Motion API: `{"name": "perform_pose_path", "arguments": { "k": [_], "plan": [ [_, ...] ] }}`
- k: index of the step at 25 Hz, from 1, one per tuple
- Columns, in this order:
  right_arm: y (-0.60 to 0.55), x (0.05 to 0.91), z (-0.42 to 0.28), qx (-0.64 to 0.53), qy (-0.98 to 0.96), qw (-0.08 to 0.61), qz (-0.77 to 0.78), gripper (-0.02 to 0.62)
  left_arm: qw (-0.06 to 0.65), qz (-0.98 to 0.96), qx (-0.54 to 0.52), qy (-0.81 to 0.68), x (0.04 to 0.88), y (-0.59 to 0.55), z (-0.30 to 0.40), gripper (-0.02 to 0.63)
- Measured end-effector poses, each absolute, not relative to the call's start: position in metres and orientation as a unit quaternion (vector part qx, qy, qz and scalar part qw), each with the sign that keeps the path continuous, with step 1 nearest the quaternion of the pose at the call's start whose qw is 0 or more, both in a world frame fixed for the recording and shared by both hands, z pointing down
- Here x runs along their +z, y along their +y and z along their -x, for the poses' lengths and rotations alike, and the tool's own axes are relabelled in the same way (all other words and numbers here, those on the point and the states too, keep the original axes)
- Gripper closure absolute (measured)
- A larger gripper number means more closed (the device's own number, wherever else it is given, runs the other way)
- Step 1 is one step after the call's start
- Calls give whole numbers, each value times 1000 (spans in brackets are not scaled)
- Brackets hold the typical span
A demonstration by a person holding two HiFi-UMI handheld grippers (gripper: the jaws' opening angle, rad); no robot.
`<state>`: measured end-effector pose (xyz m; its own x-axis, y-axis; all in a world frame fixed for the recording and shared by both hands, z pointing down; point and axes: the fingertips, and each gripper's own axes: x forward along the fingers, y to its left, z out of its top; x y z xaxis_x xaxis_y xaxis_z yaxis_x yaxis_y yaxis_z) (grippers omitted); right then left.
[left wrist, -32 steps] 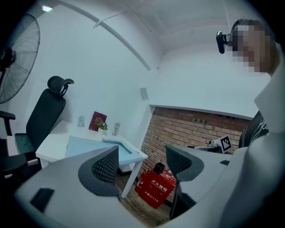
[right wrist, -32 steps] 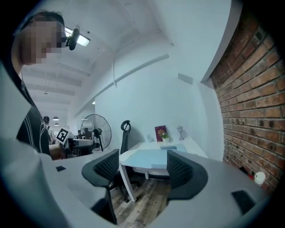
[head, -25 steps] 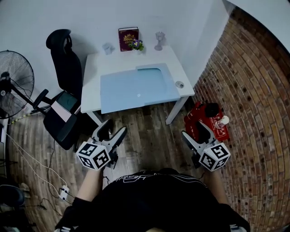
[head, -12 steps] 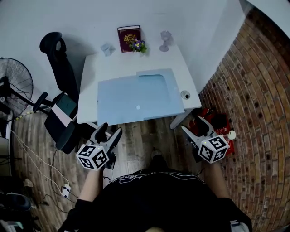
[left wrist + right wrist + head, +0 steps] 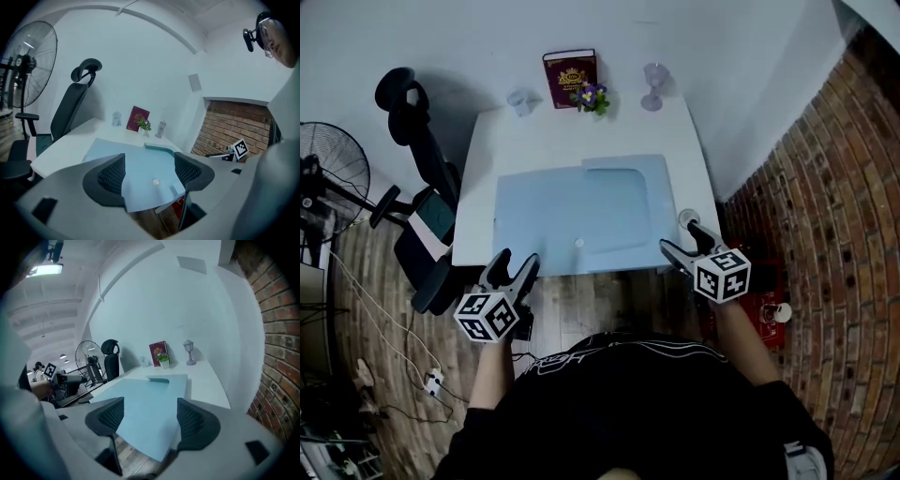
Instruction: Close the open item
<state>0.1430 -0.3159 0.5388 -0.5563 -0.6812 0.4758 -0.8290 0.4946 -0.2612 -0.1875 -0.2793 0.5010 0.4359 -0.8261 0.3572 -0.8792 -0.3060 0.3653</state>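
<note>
A light blue flat item [image 5: 572, 211] lies spread open on the white desk [image 5: 483, 187], with a smaller raised panel [image 5: 619, 192] at its back right. A small white dot [image 5: 578, 243] sits near its front edge. My left gripper [image 5: 517, 261] hangs open just off the desk's front left edge. Over the front right corner my right gripper [image 5: 680, 237] stands open, empty. In the left gripper view the blue item [image 5: 140, 157] lies ahead between the jaws of the left gripper [image 5: 149, 173]. The right gripper view shows the blue item [image 5: 150, 399] beyond the right gripper [image 5: 149, 416].
At the desk's back stand a dark red book [image 5: 569, 67], a small flower pot [image 5: 592, 96], a glass lamp [image 5: 653, 84] and a small glass [image 5: 520, 101]. A round object [image 5: 686, 218] sits at the right edge. An office chair [image 5: 422, 187] and fan [image 5: 328, 159] stand left; brick wall [image 5: 825, 187] right.
The person has stepped up to the desk. Both grippers have moved forward to its front edge, the right one rising to the front right corner. Both stay open.
</note>
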Motion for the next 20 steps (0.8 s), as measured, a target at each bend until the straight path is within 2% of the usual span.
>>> {"name": "perform_pose_path", "arguments": {
  "k": [7, 20],
  "plan": [
    [-352, 597, -145, 276, -822, 198, -456, 262, 272, -772, 75, -569, 527, -285, 208, 278],
    [-350, 621, -144, 276, -782, 244, -502, 291, 327, -720, 113, -602, 585, -275, 285, 279]
  ]
}}
